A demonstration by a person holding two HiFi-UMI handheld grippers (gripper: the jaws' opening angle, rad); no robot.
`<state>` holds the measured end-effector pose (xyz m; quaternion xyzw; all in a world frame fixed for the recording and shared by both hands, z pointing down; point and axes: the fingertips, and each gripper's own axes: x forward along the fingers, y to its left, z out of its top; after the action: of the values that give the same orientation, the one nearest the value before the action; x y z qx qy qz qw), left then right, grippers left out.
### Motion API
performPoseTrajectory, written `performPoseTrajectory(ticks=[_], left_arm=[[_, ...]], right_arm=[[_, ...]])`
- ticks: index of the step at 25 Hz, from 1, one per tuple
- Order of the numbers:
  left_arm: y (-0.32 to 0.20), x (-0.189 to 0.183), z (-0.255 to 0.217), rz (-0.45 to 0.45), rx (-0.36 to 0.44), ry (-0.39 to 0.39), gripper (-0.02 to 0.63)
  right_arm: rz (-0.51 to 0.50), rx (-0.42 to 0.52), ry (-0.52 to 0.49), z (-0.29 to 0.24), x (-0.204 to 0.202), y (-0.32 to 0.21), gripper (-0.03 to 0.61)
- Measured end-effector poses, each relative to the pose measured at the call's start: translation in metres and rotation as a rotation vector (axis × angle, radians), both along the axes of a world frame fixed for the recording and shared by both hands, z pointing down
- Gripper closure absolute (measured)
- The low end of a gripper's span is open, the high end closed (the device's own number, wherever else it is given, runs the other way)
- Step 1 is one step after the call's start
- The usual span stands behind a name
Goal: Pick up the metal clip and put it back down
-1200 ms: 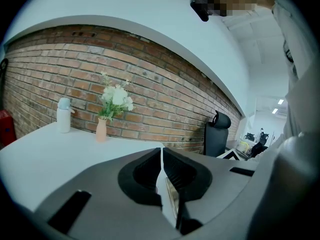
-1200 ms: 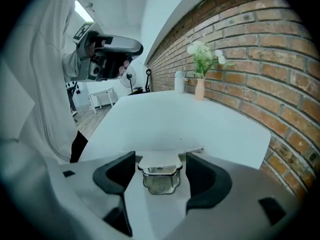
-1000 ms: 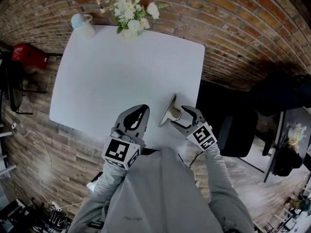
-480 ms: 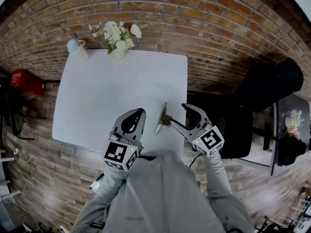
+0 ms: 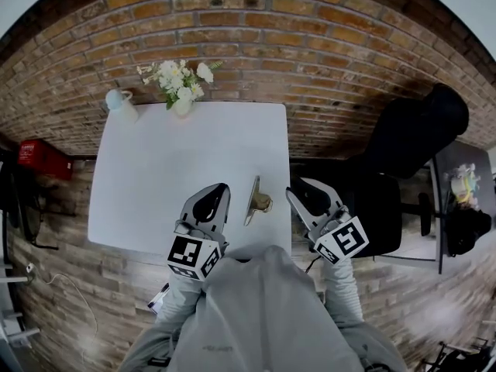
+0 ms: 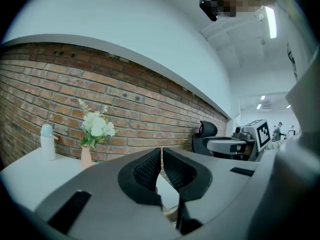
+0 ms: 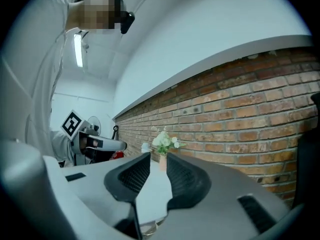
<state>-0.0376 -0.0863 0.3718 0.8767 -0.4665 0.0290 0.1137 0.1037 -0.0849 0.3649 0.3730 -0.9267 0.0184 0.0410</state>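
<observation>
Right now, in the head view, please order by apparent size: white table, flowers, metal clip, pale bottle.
White table; flowers; then metal clip and pale bottle, which look about alike, so I leave them unranked.

We find no words, numbers or brand names that we can read. The cube [image 5: 190,256] on the left gripper [image 5: 218,190] and the other cube [image 5: 346,240] on the right gripper [image 5: 297,187] bear only black-and-white square markers. The faint print [image 5: 213,349] on the grey sweatshirt [image 5: 263,301] is too small to make out
</observation>
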Motion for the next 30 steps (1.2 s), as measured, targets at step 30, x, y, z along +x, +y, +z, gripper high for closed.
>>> performPoseTrajectory(ticks=[30], left_arm=[[-0.003, -0.003, 0.022, 0.013, -0.071, -0.006, 0.578]], right_arm=[[0.233, -0.074, -0.114, 0.009, 0.036, -0.001, 0.555]])
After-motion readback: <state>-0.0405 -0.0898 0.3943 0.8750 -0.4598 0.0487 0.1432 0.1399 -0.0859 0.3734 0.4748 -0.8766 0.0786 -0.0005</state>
